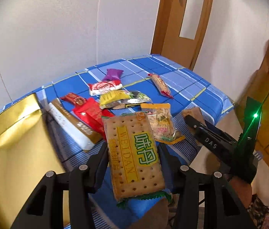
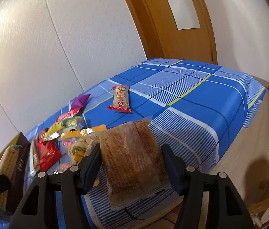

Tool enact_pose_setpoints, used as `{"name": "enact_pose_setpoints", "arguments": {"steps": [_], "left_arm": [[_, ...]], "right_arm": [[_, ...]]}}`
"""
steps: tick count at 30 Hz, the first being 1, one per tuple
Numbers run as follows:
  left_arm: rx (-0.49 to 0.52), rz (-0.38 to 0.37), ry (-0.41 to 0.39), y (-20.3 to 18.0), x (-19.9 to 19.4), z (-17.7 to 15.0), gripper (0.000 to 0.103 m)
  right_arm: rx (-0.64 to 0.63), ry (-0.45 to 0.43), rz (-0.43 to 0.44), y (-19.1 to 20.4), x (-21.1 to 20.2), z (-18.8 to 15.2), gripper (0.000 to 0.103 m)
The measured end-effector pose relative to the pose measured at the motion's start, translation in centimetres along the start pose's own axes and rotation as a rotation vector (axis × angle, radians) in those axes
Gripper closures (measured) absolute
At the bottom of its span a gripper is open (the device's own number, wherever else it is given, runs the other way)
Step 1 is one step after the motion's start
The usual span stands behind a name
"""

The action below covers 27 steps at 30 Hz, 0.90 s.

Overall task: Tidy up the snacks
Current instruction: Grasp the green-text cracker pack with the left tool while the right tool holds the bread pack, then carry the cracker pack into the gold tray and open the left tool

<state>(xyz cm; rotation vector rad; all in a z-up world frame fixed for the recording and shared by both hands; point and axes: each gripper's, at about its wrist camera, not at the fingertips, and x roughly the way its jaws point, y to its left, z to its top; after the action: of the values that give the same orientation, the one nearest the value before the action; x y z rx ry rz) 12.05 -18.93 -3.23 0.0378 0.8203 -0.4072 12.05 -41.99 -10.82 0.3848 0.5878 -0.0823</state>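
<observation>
Left claw (image 1: 132,158) tilts down, clenched on cracker pack (image 1: 134,156); right claw (image 2: 131,162) tilts down at bench (image 2: 201,99) near edge, gripping brown wafer pack (image 2: 132,162).

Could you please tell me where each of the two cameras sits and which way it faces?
Left wrist: on the left gripper, facing down across the blue checked table; its fingers clamp a WEIDAN cracker pack; the right gripper shows at right.
Right wrist: on the right gripper, facing down toward the door; its fingers clamp a brown pastry pack.
Shared: the table, purple candy, red-edged biscuit pack.
</observation>
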Motion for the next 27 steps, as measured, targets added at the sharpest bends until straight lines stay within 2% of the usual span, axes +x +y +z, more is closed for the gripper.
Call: {"name": "enact_pose_setpoints", "arguments": {"steps": [8, 13, 20, 27], "left_arm": [[-0.095, 0.004, 0.018, 4.8, -1.5, -0.1, 0.052], [-0.141, 0.036, 0.011, 8.3, -2.7, -0.4, 0.052], [-0.194, 0.129, 0.014, 14.5, -3.9, -1.1, 0.052], [-0.276, 0.222, 0.059, 21.1, -3.8, -1.9, 0.052]], "right_arm": [[-0.012, -0.023, 0.042, 1.1, -0.8, -0.3, 0.04], [-0.025, -0.027, 0.044, 1.7, -1.3, -0.8, 0.04], [-0.031, -0.041, 0.041, 2.2, -2.4, -1.5, 0.04], [0.001, -0.057, 0.015, 2.0, -3.3, -1.9, 0.04]]}}
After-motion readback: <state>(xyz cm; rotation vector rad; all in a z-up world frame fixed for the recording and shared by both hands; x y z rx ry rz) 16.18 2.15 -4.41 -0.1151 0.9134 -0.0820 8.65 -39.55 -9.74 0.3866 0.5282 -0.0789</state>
